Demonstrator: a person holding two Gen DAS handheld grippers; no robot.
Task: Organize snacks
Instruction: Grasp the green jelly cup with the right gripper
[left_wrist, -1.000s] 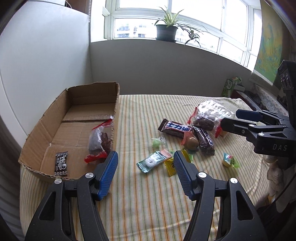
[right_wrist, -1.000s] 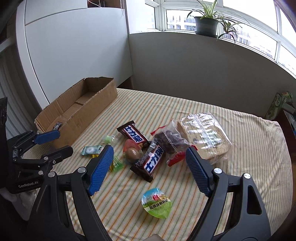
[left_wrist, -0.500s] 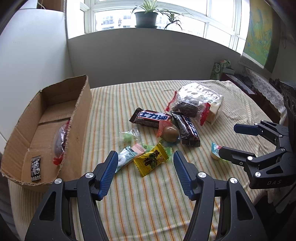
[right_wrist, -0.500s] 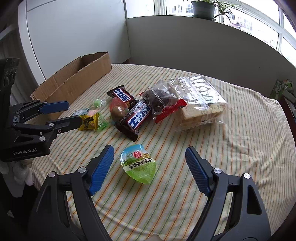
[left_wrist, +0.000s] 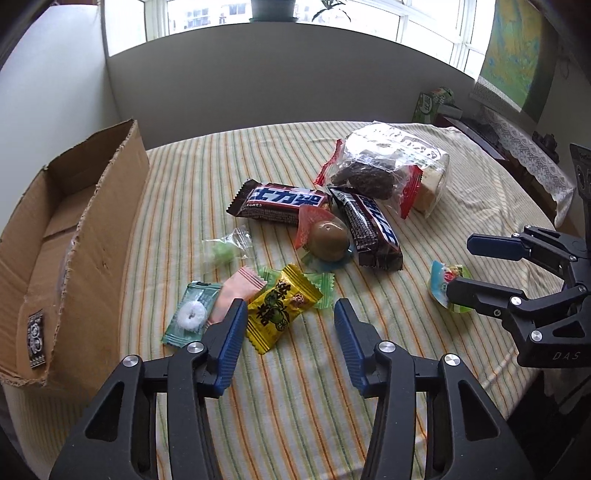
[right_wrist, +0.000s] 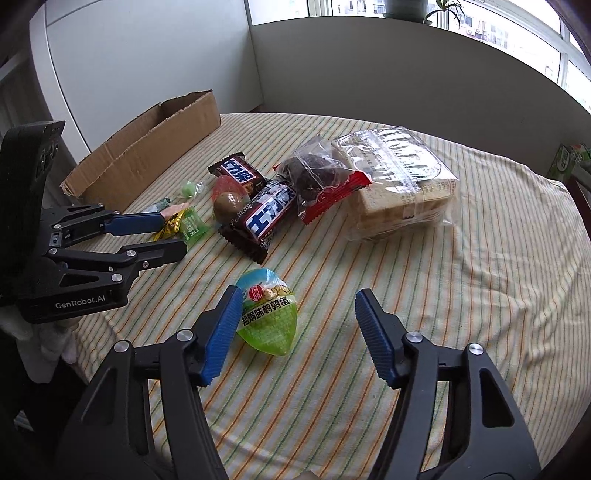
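Note:
Snacks lie on a striped tablecloth (left_wrist: 295, 406). My left gripper (left_wrist: 288, 314) is open, its jaws either side of a yellow candy packet (left_wrist: 280, 310), beside a green mint packet (left_wrist: 190, 314) and a pink packet (left_wrist: 238, 293). My right gripper (right_wrist: 297, 306) is open, with a green quail-egg pack (right_wrist: 267, 310) between its jaws, close to the left one. Two chocolate bars (left_wrist: 280, 203) (left_wrist: 371, 229), a wrapped brown egg (left_wrist: 328, 240), a bag of dark cakes (left_wrist: 369, 177) and a bread bag (right_wrist: 399, 177) lie further back. A cardboard box (left_wrist: 96, 206) stands at the left.
A small black packet (left_wrist: 36, 339) lies in the box. A green candy in clear wrap (left_wrist: 225, 251) lies near the box. A green carton (left_wrist: 432, 103) stands at the back right. The table's edge is near on the right.
Both grippers have moved in toward the snacks. The left swung right, away from the box, onto the yellow packet. The right closed in on the green egg pack. Both stay open.

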